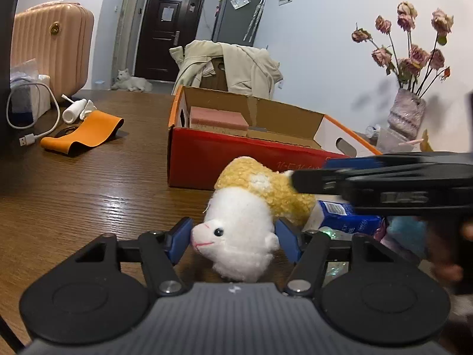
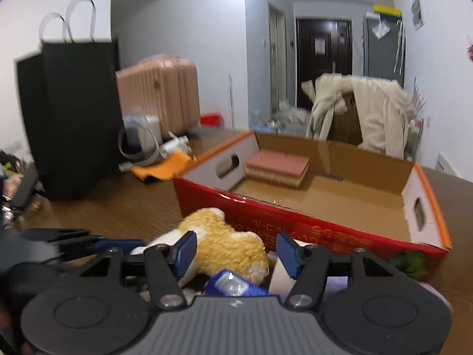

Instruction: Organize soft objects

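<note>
Plush sheep [image 1: 242, 230]: its white head lay between my left gripper [image 1: 233, 238] pads, on the table [image 1: 88, 195].
Left gripper: pinching the sheep's head.
Right gripper [image 2: 236, 251]: spread around the sheep's yellow back; contact unclear.
Box [image 1: 236, 151]: just beyond both grippers, holding a sponge [image 1: 218, 119].

A fluffy toy sheep [image 1: 245, 224] (white face, yellow woolly back) lies on its side on the brown tabletop [image 1: 88, 195], right in front of the red cardboard box [image 1: 207, 159]. A pink sponge [image 1: 218, 119] sits inside the box.
</note>
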Demonstrator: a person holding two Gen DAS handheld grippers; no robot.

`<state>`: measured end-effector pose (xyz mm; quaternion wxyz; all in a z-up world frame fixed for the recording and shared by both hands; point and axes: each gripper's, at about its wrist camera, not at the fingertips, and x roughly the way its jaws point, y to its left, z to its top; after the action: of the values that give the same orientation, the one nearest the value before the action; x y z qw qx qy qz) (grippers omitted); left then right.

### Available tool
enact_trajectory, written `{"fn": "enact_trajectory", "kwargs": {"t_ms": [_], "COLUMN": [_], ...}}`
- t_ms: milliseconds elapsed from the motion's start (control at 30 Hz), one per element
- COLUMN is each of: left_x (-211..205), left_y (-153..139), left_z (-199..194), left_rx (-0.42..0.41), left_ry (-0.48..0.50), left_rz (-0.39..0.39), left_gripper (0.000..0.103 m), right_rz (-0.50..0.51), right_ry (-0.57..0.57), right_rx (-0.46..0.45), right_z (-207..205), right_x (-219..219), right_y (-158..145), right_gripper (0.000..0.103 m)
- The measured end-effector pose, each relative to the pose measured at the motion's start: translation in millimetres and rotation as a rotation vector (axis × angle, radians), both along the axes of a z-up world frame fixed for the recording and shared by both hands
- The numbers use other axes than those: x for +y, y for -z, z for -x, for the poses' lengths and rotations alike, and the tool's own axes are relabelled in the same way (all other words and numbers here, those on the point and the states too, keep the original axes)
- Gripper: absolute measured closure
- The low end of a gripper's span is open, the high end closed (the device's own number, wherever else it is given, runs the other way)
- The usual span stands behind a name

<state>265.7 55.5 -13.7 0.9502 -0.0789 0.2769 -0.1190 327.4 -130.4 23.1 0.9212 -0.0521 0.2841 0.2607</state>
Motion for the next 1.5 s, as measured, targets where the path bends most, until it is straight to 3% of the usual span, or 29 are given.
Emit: {"fn": "enact_trajectory", "kwargs": {"t_ms": [200, 367, 600, 867, 1033, 1267, 1500], "left_x": [34.1, 43.5, 52.7, 34.6, 14.4, -6.2, -8.5], "left_y": [5.0, 5.2, -0.9, -37.2, -66.3, -96.9, -86.5], "left_z": [-8.5, -11.0, -3.6, 37.3, 30.6, -21.3, -110.7], "left_rx": [0.036, 0.050, 0.019, -0.077, -0.126, -0.150, -0.049], "left_ry": [-0.001, -0.004, 0.002, -0.003, 0.013, -0.001, -0.068], "left_rz": [0.116, 0.158, 0.228, 0.225, 0.225, 0.170, 0.071], "left_gripper": [0.040, 0.042, 0.045, 0.045, 0.045, 0.045, 0.045], "right_rz": [-0.014, -0.045, -0.039, -0.082, -0.084, -0.104, -0.099], "right_ry": [-0.057, -0.039, 0.014, 0.021, 0.022, -0.007, -0.033], "right_rx": [0.097, 0.086, 0.038, -0.053, -0.125, -0.136, 0.008], "right_z": [-18.2, -17.2, -0.8, 38.8, 40.5, -15.9, -129.0], "right_x": [20.6, 26.1, 27.7, 9.6, -8.4, -27.7, -11.2], "right_y": [14.4, 18.5, 7.2, -25.8, -53.6, -84.0, -65.7], "right_gripper": [0.043, 0.048, 0.057, 0.058, 0.058, 0.058, 0.058]}}
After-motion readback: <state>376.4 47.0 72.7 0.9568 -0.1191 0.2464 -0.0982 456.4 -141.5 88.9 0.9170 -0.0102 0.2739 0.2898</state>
